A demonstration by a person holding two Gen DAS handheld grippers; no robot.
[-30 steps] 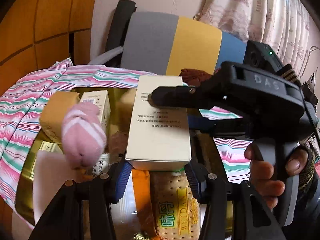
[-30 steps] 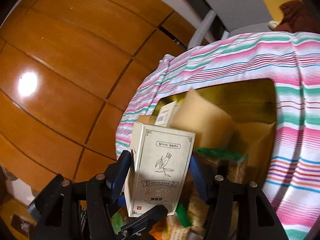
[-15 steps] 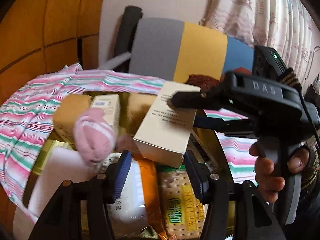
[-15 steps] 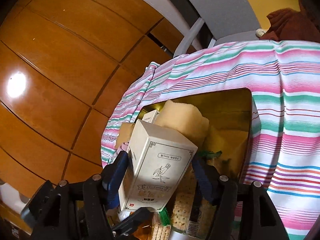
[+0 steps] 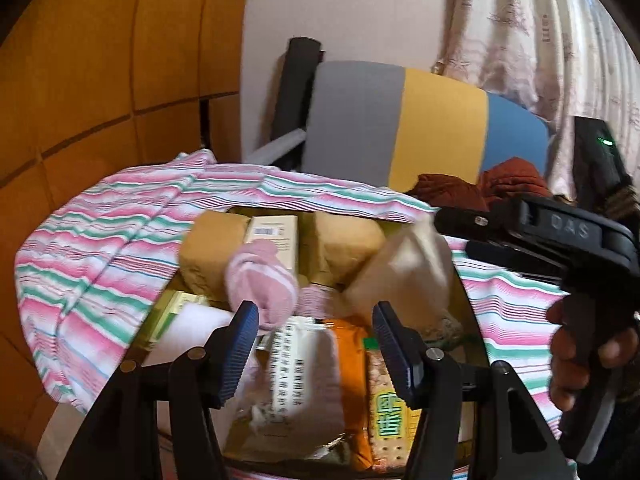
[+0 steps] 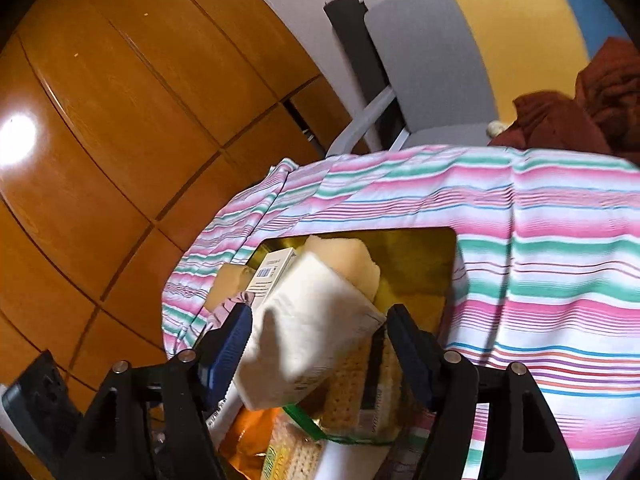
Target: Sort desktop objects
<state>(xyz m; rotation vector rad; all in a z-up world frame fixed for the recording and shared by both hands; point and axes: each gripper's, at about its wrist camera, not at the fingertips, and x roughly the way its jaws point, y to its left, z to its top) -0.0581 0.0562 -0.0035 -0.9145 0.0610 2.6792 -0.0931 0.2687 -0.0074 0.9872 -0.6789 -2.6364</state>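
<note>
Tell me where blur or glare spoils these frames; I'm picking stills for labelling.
Left wrist view: the cream box is smeared by motion, its print unreadable, while the pink sock is only slightly soft. Right wrist view: the same box is blurred too, and a bright glare spot washes out the wood panelling; both views bend straight lines, fisheye-style.

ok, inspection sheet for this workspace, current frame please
Surface: striped cloth around gold tray.
Job's things: cream carton, blurred, tilted over the tray; pink sock, biscuit pack and tan blocks in the tray.
Clutter: brown cloth on the chair.
Grippers: left gripper open, jaws just opening, nothing gripped; right gripper open, jaws just opening, carton between them, pads apparently not pressing.
Cables: nothing seen.
Surroundings: chair, curtain, wood panelling.
</note>
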